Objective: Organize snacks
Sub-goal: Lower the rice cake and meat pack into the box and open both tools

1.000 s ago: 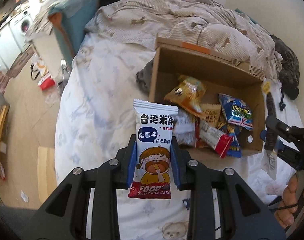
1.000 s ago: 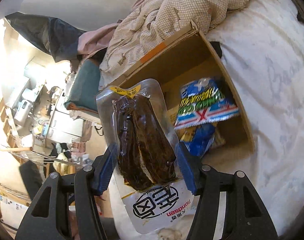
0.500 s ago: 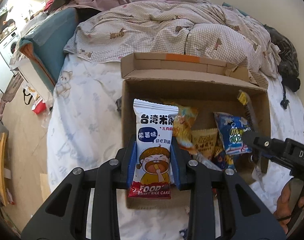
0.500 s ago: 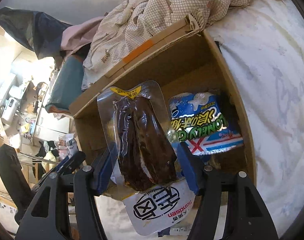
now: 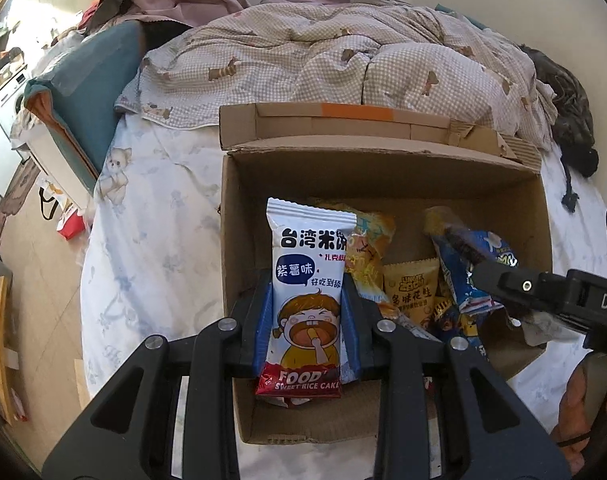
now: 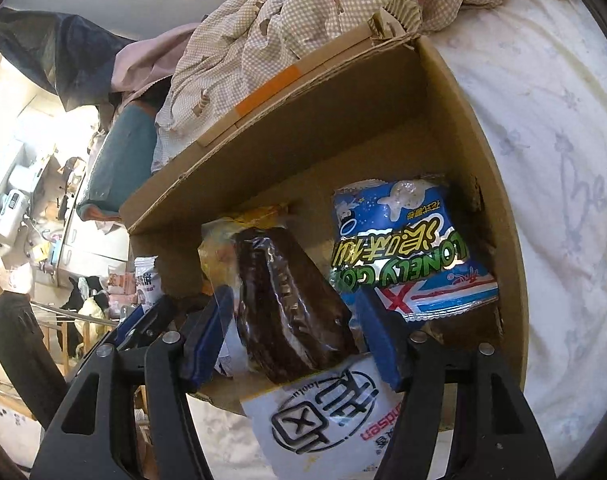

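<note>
My left gripper [image 5: 306, 304] is shut on a white rice cake packet [image 5: 307, 280] with a cartoon child, held upright over the near left part of an open cardboard box [image 5: 383, 172] on the bed. My right gripper [image 6: 293, 316] has opened; a clear packet of dark brown snack [image 6: 291, 308] lies loose and tilted between its spread blue pads [image 6: 207, 332], over the box [image 6: 303, 144]. The right gripper also shows in the left wrist view [image 5: 535, 296]. A blue Lonely God bag [image 6: 407, 248] and several yellow packets [image 5: 411, 292] lie in the box.
The box sits on a white printed bedsheet [image 5: 151, 240], with a crumpled checked duvet [image 5: 343, 64] behind it. A teal cushion [image 5: 87, 92] is at the bed's left edge. The floor with clutter [image 5: 31, 208] lies beyond the bed on the left.
Both grippers moved closer over the box. The right gripper's jaws spread apart and the dark snack packet tilted and slipped down toward the box. The left gripper kept its hold.
</note>
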Available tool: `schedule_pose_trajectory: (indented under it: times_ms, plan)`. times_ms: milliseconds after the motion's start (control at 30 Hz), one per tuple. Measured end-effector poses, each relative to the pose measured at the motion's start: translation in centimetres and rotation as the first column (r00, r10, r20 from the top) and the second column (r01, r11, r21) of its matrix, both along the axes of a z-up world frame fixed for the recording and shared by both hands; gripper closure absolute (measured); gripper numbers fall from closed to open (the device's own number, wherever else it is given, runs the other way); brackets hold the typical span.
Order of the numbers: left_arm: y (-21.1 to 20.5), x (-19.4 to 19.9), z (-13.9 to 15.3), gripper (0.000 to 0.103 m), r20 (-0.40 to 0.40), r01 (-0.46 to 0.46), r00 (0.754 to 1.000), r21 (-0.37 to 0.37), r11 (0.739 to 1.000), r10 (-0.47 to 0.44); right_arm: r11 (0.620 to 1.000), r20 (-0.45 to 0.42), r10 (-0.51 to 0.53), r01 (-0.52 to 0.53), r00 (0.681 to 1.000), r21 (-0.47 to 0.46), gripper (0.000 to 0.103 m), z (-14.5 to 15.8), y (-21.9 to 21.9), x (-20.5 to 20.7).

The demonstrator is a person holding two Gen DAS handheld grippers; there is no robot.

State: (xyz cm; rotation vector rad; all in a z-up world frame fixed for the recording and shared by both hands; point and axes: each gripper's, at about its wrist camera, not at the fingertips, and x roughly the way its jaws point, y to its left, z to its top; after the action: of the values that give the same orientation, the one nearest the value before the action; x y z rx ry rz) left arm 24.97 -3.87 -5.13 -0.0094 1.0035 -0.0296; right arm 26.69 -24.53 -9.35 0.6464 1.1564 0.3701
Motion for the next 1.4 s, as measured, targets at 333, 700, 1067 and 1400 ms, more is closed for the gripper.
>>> schedule_pose_trajectory:
  times_ms: [333,700,1067,1400]
  plan:
    - [0.1,-0.3,0.3,0.02,0.003,-0.012,1.0,-0.04,0.999,0.012,1.0,0.034,-0.01,0.01,0.999,0.0,0.03,0.7,-0.3,-0.4]
    - [0.7,-0.8,0.7,0.02,0.013,-0.025,1.0,-0.057,0.998,0.026,1.0,0.048,-0.004,0.004,0.999,-0.01,0.029,1.4,-0.3,-0.7]
    - [2.2,-3.0,2.7,0.02,0.056,-0.049,0.997,-0.058,0.997,0.053,0.999,0.066,-0.042,0.042,0.997,-0.004,0.029,2.9,-1.9,-3.3]
    - [3.5,-6.6,3.1,0.02,0.029,-0.074,0.997,-0.09,0.993,0.077,0.998,0.042,-0.069,0.069,0.997,-0.006,0.029,3.2,-3.3,-7.8]
